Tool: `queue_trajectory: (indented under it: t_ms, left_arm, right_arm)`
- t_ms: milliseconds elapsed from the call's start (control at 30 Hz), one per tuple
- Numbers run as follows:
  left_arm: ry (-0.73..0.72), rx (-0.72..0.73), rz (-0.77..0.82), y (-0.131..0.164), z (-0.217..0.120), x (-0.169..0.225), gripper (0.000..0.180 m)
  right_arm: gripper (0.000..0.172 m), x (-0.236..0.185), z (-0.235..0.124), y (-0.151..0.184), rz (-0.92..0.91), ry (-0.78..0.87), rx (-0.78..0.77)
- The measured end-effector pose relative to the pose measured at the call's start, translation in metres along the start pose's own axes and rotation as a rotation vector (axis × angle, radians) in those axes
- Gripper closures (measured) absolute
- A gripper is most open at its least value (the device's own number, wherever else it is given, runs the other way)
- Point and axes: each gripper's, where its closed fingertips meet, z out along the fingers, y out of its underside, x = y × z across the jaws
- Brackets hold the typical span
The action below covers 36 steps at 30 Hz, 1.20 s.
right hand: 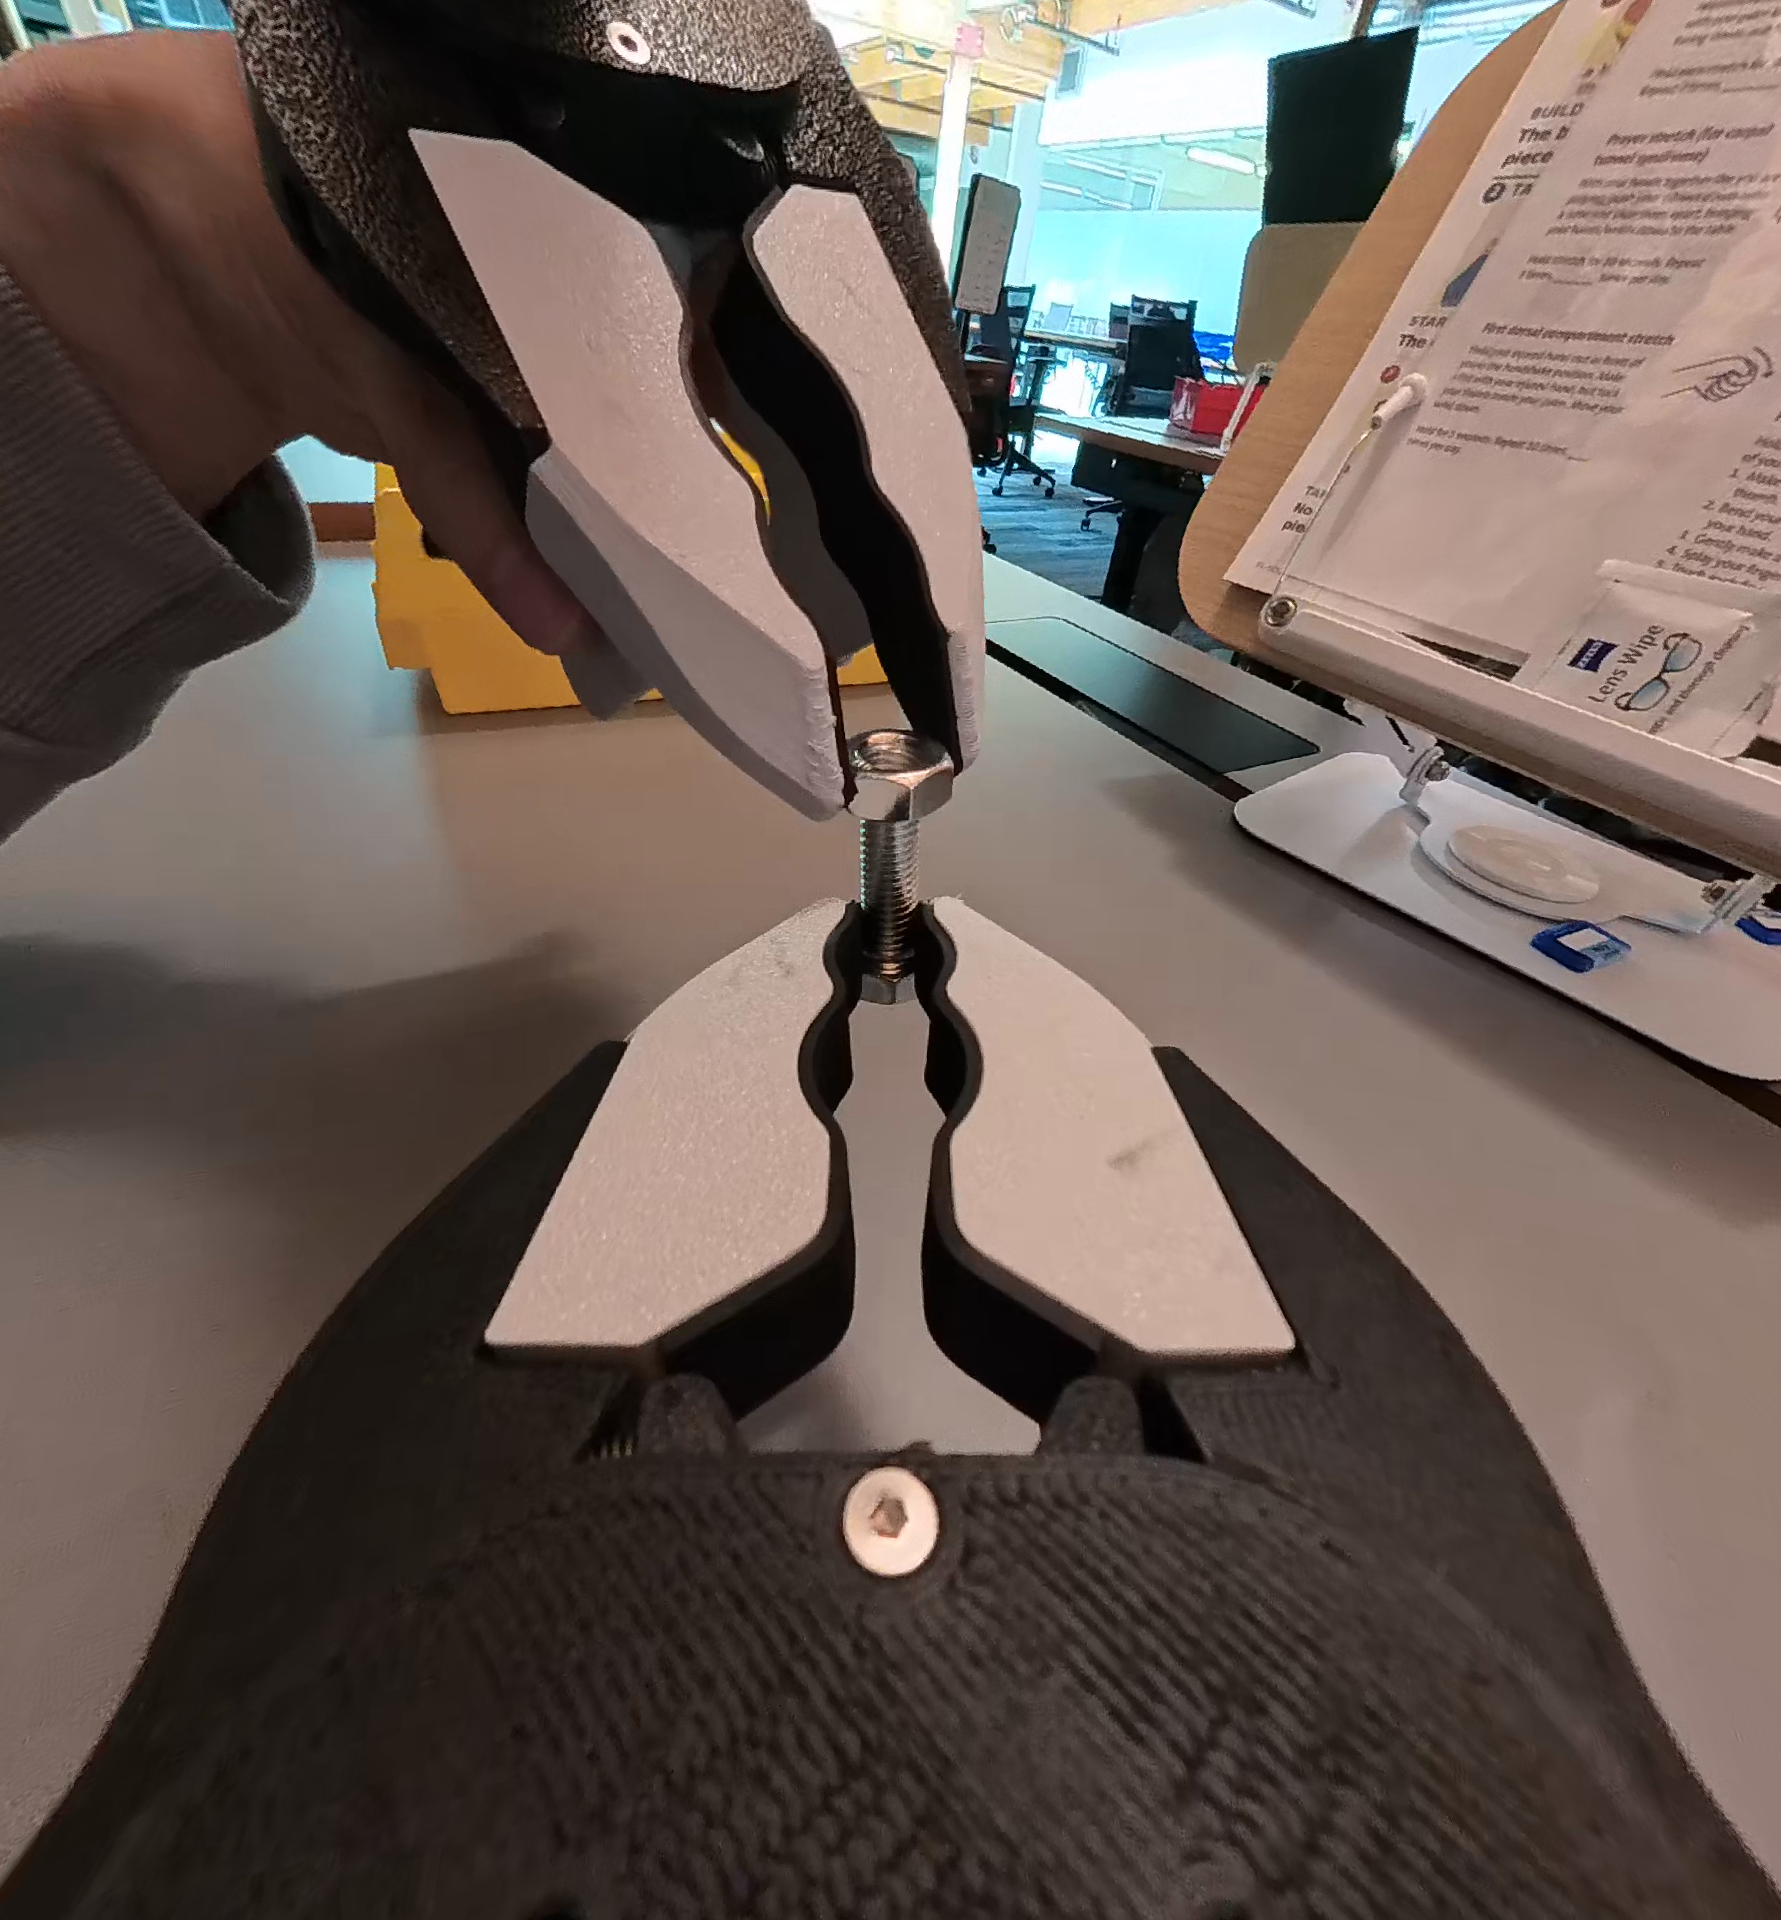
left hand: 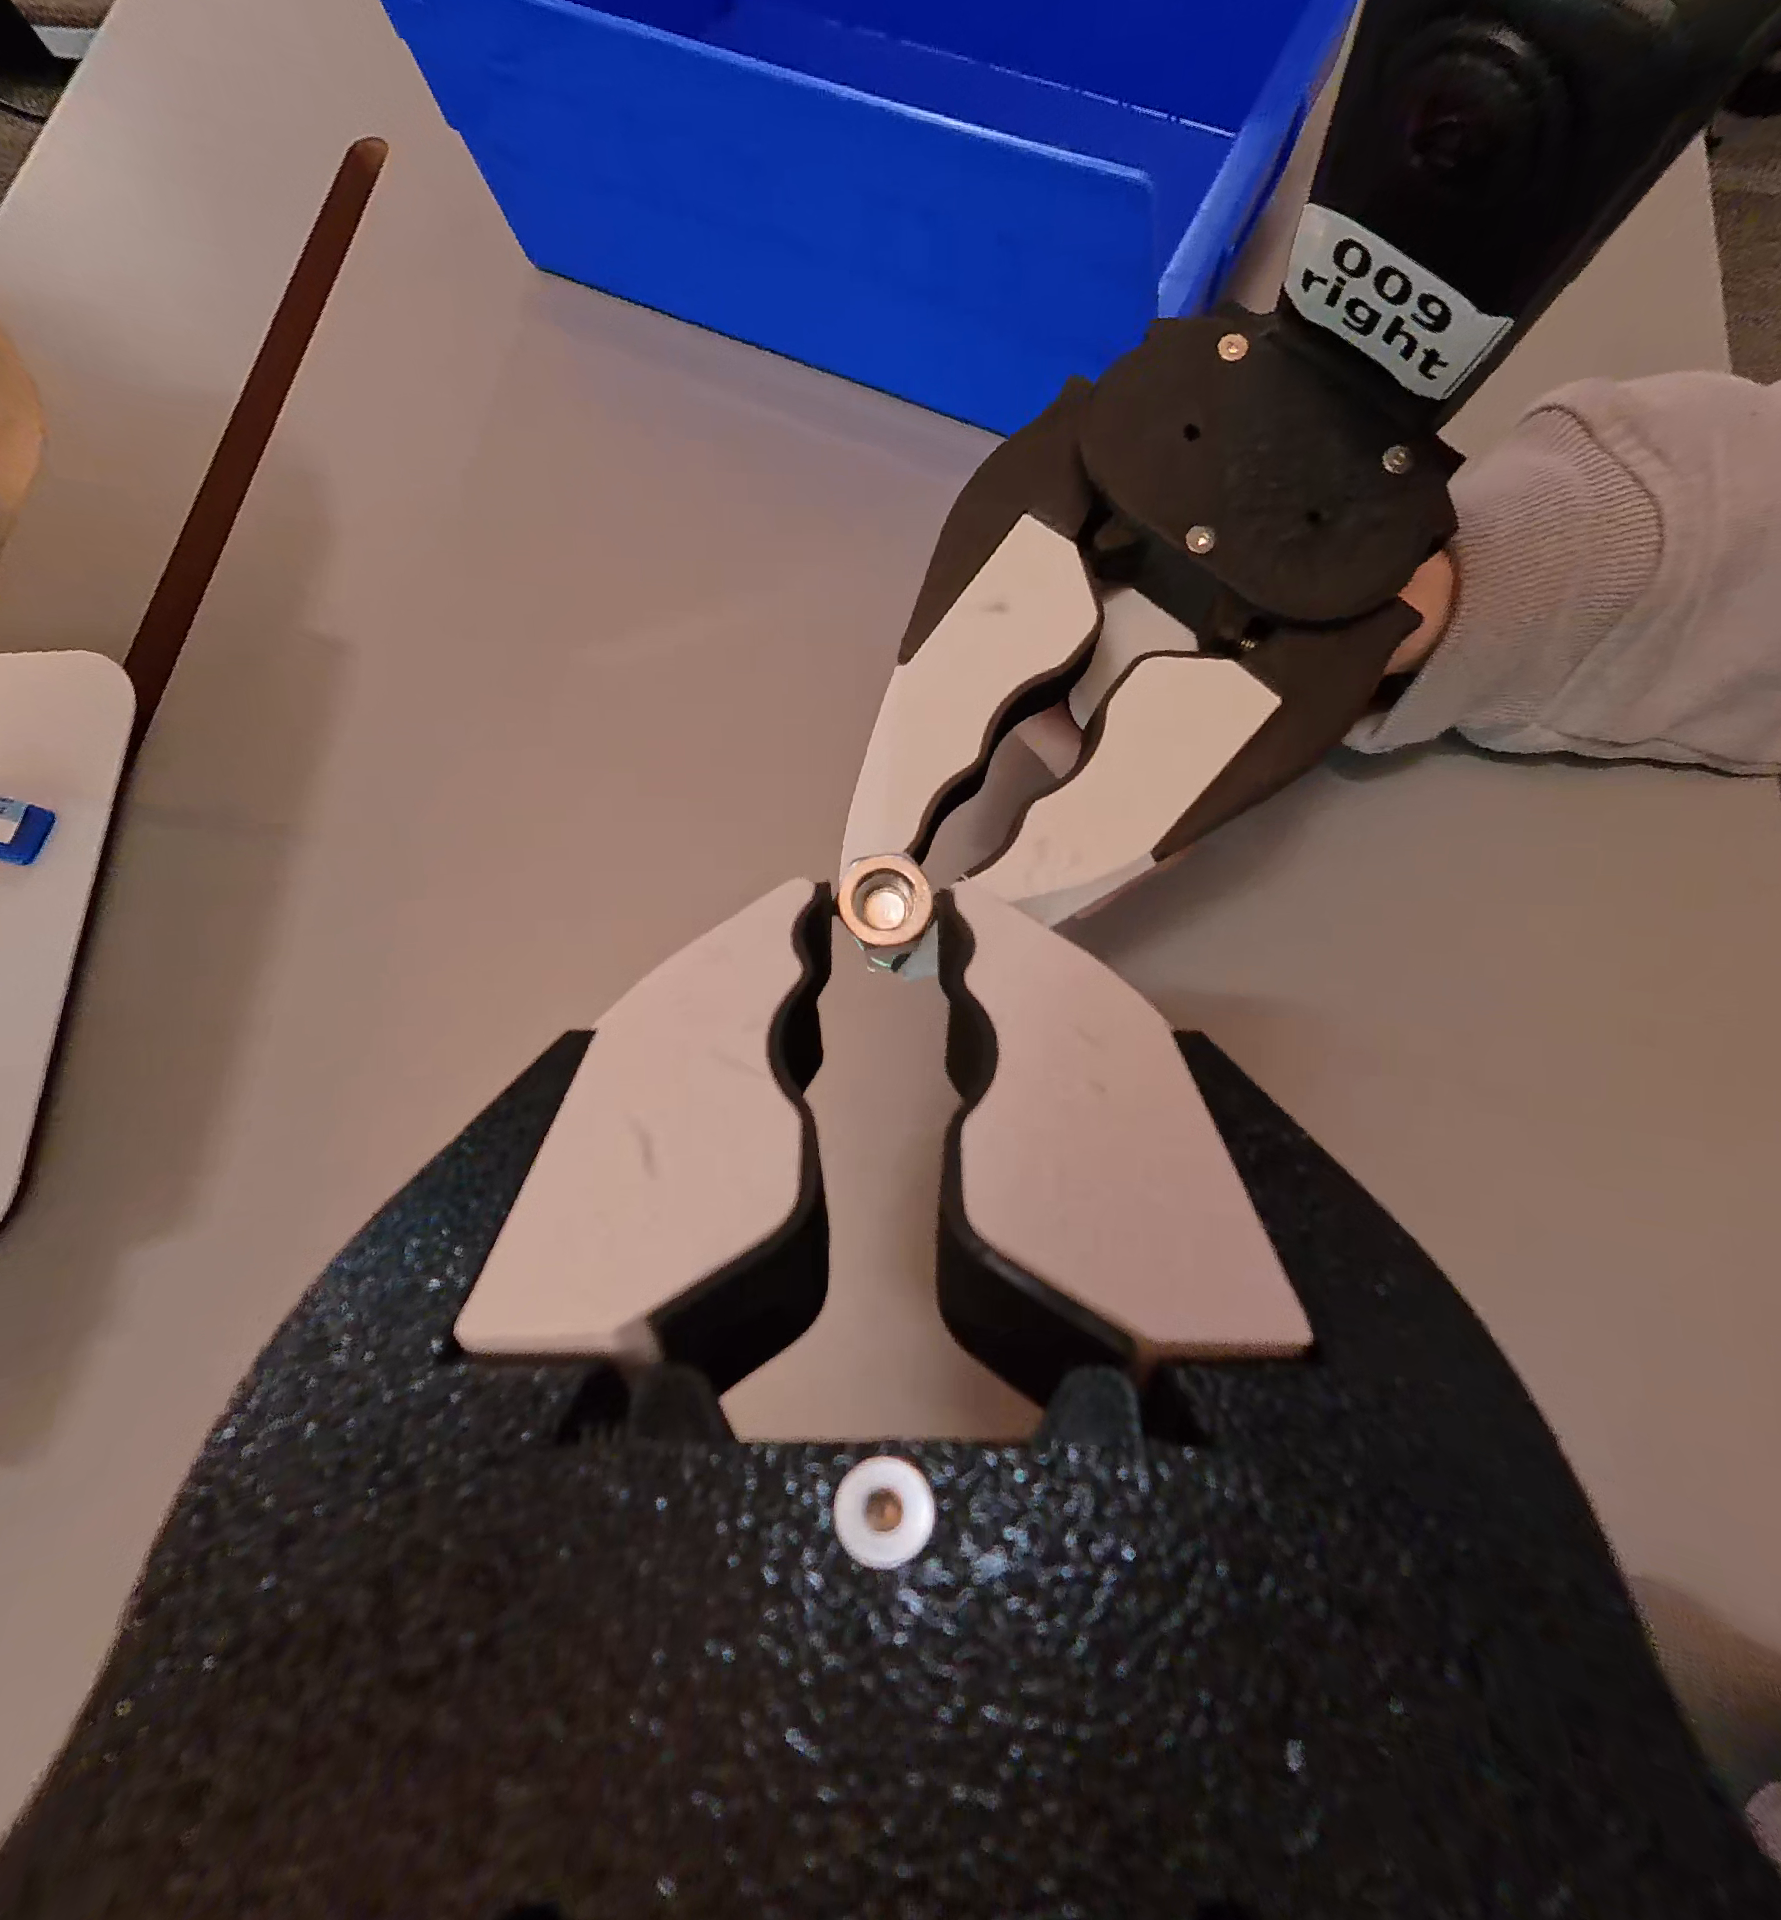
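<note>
Right gripper (right hand: 891,935): fingers pinched on the threaded shank of a silver bolt (right hand: 888,883), just above the bolt's head. Bolt stands upright, head at the bottom, clear of the grey table (right hand: 242,1039).

Left gripper (right hand: 901,774): comes down from above, fingertips pinched on opposite flats of a silver hex nut (right hand: 898,781). Nut sits at the top end of the bolt. Seen from above, the nut (left hand: 884,902) hides most of the bolt, the shank end showing inside its hole.

A hand in a grey sleeve (right hand: 117,364) holds the left gripper; another sleeved hand (left hand: 1592,582) holds the right one.

Surroundings: blue bin (left hand: 865,187) on the table past the grippers, yellow bin (right hand: 460,634) on the far side, white stand (right hand: 1551,935) carrying printed sheets at the edge, small blue tag (right hand: 1580,948) on the stand's base
</note>
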Motion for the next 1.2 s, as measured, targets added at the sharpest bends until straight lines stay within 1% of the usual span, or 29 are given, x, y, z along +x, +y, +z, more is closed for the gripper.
queue_trajectory:
  t_ms: [300, 533, 667, 767, 967, 1067, 1133, 1200]
  left_arm:
    - [0.064, 0.002, 0.054, 0.007, -0.007, 0.008, 0.162]
    - [0.057, -0.012, 0.106, 0.008, -0.008, 0.01, 0.162]
    - [0.062, -0.01, 0.089, 0.01, -0.006, 0.008, 0.162]
    - [0.053, -0.004, 0.077, 0.009, -0.006, 0.006, 0.157]
    - [0.041, 0.003, 0.079, 0.008, -0.006, 0.005, 0.155]
    - [0.053, 0.018, 0.076, 0.006, -0.005, 0.007, 0.156]
    - [0.066, 0.031, 0.083, 0.005, -0.005, 0.008, 0.162]
    - [0.065, 0.03, 0.086, 0.005, -0.005, 0.009, 0.163]
  right_arm:
    - [0.163, -0.012, 0.002, -0.001, -0.051, -0.057, 0.017]
    - [0.163, -0.015, 0.003, -0.001, -0.04, -0.083, 0.021]
    - [0.163, -0.014, 0.003, 0.001, -0.018, -0.087, 0.014]
    - [0.163, -0.014, 0.003, 0.0, 0.002, -0.094, 0.022]
    - [0.163, -0.013, 0.002, 0.0, 0.018, -0.096, 0.022]
    - [0.163, -0.013, 0.002, 0.0, 0.027, -0.098, 0.025]
    - [0.163, -0.013, 0.002, 0.0, 0.031, -0.098, 0.027]
    - [0.163, -0.013, 0.002, 0.0, 0.041, -0.106, 0.027]
